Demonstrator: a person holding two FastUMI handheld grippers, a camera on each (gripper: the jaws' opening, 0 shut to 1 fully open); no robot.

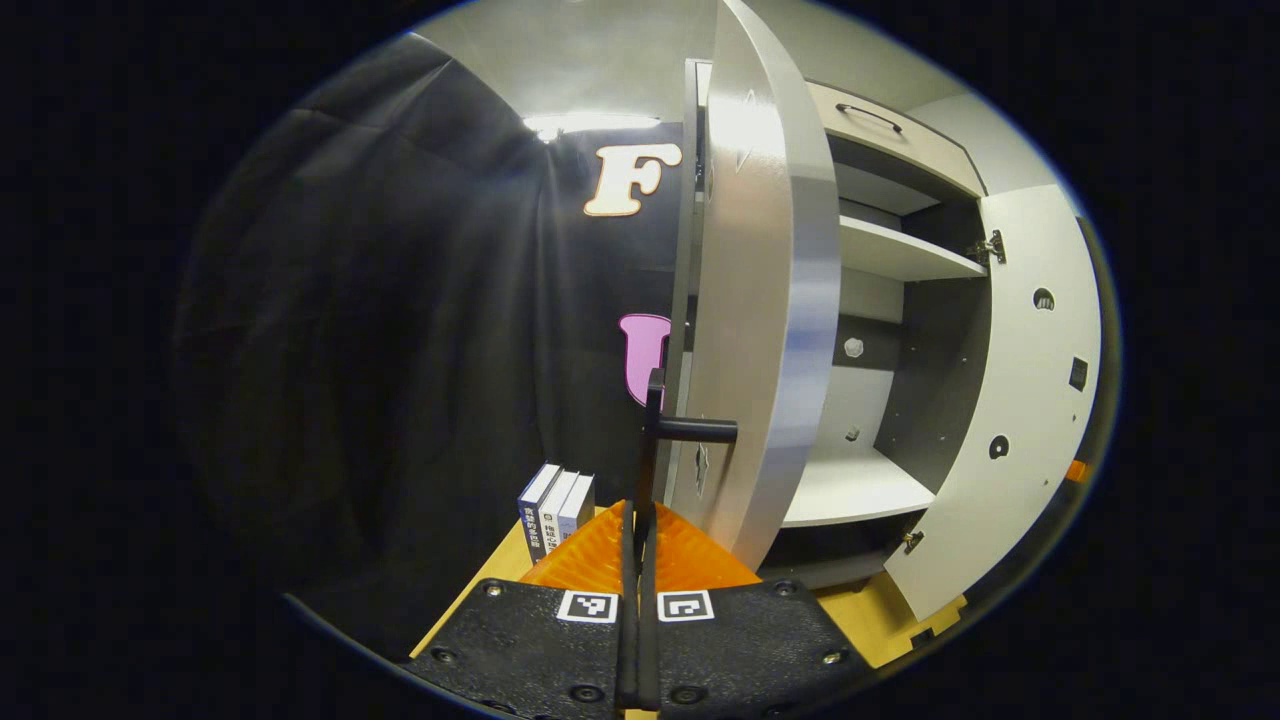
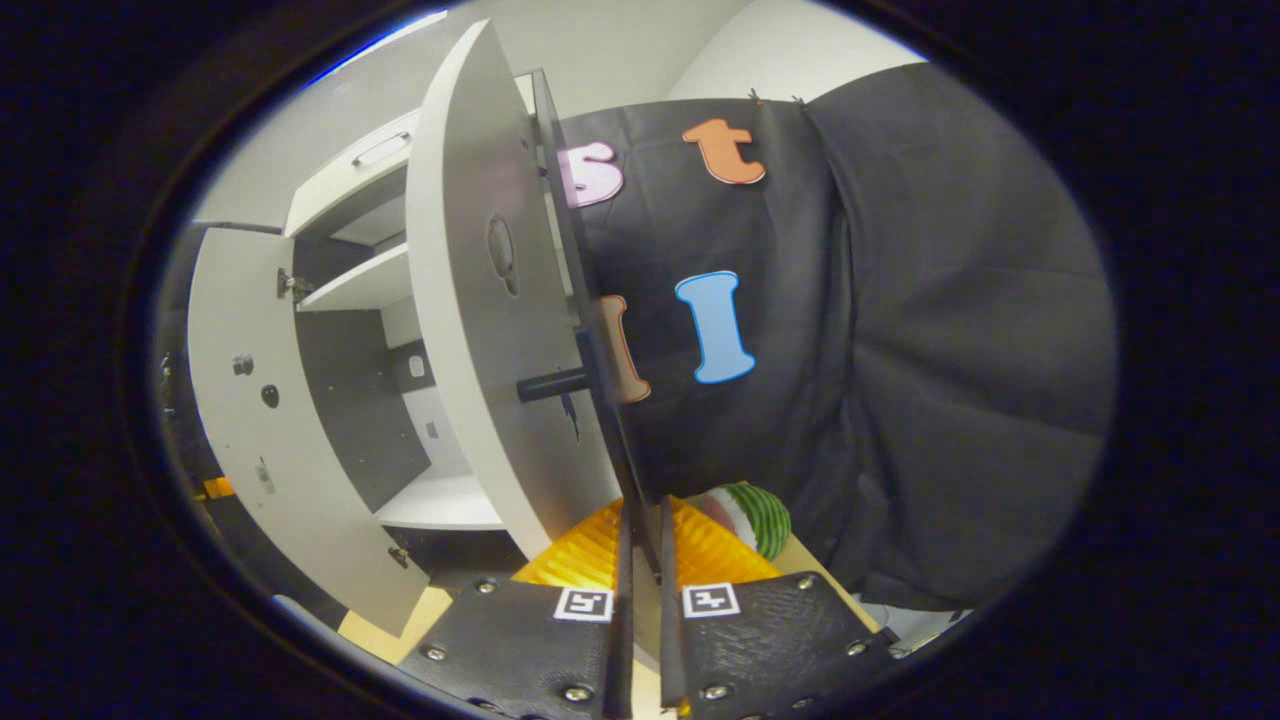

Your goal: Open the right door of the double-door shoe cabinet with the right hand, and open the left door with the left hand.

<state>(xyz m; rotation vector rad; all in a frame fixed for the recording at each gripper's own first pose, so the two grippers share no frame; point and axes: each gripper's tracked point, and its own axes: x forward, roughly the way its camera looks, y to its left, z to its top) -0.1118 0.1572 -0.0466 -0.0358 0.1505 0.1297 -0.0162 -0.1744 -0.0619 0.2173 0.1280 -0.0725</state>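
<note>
Both doors of the pale grey shoe cabinet stand swung wide, showing white shelves and a dark back panel inside. In the left gripper view, the left door rises edge-on directly ahead of the left gripper, slightly to its right, with the far right door open beyond the shelves. The left gripper's fingers are closed to a thin slit around the bar of the left door's black handle, which runs up from between them. In the right gripper view, the right door stands edge-on just ahead and left of the right gripper, whose fingers are likewise pinched on the bar of that door's black handle. A row of small books sits low to the left of the left gripper; a striped green object lies just past the right gripper. The opening step looks essentially finished; the next move would be parting each pair of fingers and drawing back off the handles without nudging the doors.
</note>
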